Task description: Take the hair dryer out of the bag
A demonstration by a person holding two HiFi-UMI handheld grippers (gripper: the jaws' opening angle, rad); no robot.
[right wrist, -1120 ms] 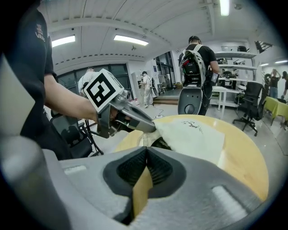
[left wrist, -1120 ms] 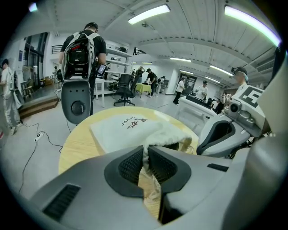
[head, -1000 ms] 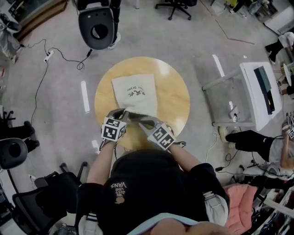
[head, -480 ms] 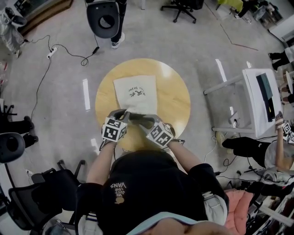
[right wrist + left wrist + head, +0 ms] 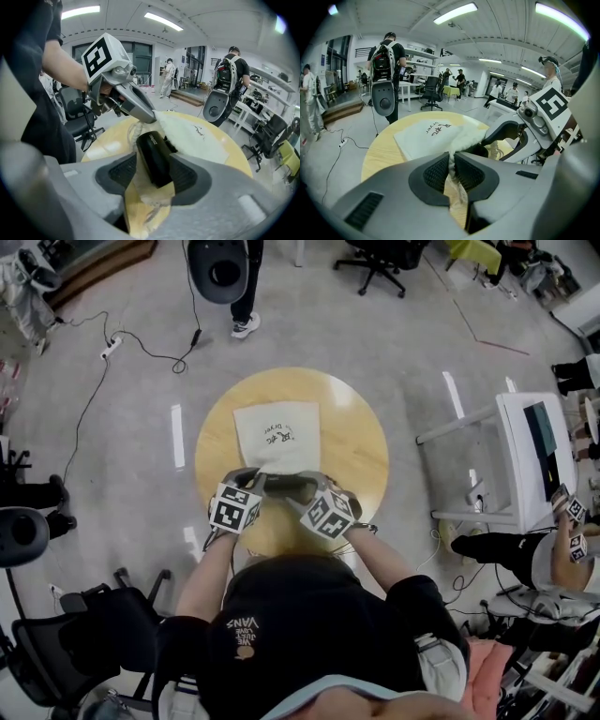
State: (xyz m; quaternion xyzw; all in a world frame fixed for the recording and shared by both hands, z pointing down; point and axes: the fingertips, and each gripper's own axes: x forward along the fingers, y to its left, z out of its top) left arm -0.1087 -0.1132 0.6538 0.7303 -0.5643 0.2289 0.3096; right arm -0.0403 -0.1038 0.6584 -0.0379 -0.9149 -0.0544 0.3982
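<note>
Your left gripper (image 5: 451, 161) kept its jaws closed on a fold of white cloth at the near rim of the bag (image 5: 277, 432), which lay flat on the round table (image 5: 361, 451). Your right gripper (image 5: 152, 176), shut a second earlier, had rolled and dipped toward the bag's mouth. Its jaws were opening, and the black hair dryer (image 5: 153, 157) lay between them, not yet clamped. The dryer's near end stuck out of the mouth while its far end remained under the cloth. The work had apparently passed from spreading the mouth to seizing the dryer. You would next need to close on its body and draw it toward you.
</note>
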